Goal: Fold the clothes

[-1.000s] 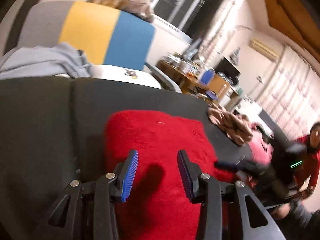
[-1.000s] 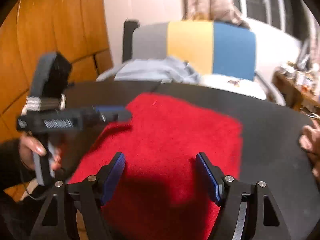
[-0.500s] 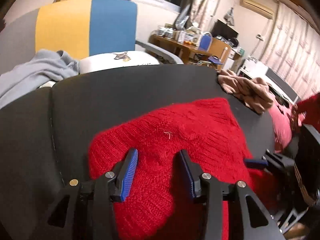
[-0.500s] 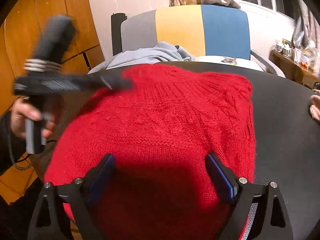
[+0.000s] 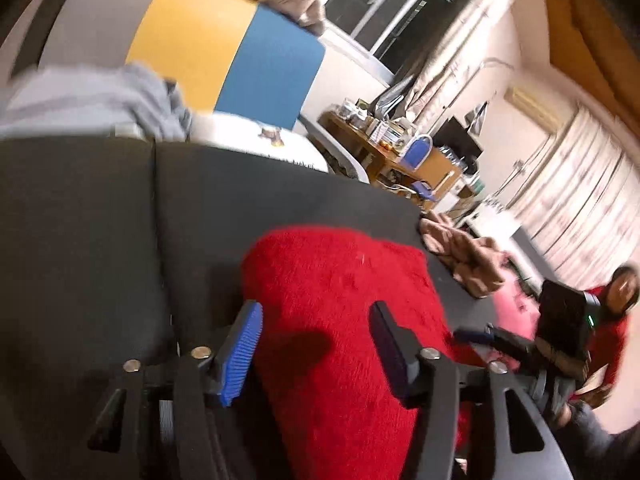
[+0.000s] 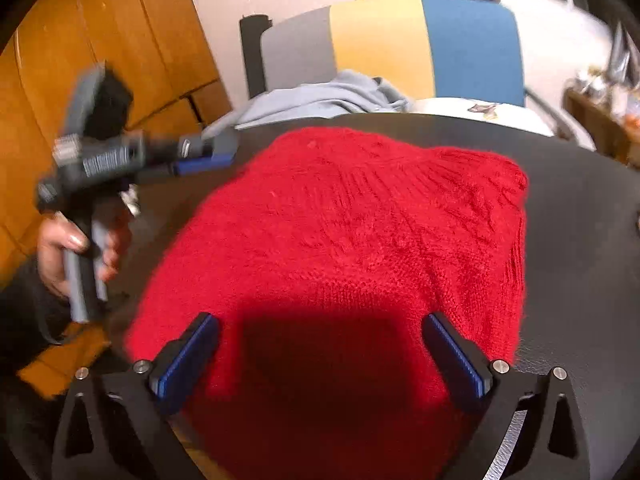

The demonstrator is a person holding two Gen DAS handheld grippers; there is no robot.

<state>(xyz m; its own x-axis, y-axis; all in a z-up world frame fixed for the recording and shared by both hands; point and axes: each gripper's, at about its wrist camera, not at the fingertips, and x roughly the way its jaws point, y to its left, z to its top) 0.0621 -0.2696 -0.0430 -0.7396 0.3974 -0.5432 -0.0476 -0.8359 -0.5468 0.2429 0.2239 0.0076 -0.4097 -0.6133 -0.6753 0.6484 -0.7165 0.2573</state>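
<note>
Across the dark leather tabletop [image 6: 580,240] lies a folded red knitted sweater [image 6: 360,240]. Your right gripper [image 6: 320,356] and left gripper [image 5: 316,344] hover above it, both spread wide, grasping nothing.

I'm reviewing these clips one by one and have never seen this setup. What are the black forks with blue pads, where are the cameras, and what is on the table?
Each fork is a hand-held gripper; a person carries one in each hand. Each picture comes from a camera mounted on one, looking along its fingers. The left hand-held gripper and right hand-held gripper are both open and hold nothing. A red sweater lies folded on the dark table. Brown clothing lies at the table's edge, a grey garment on the chair beyond it.
</note>
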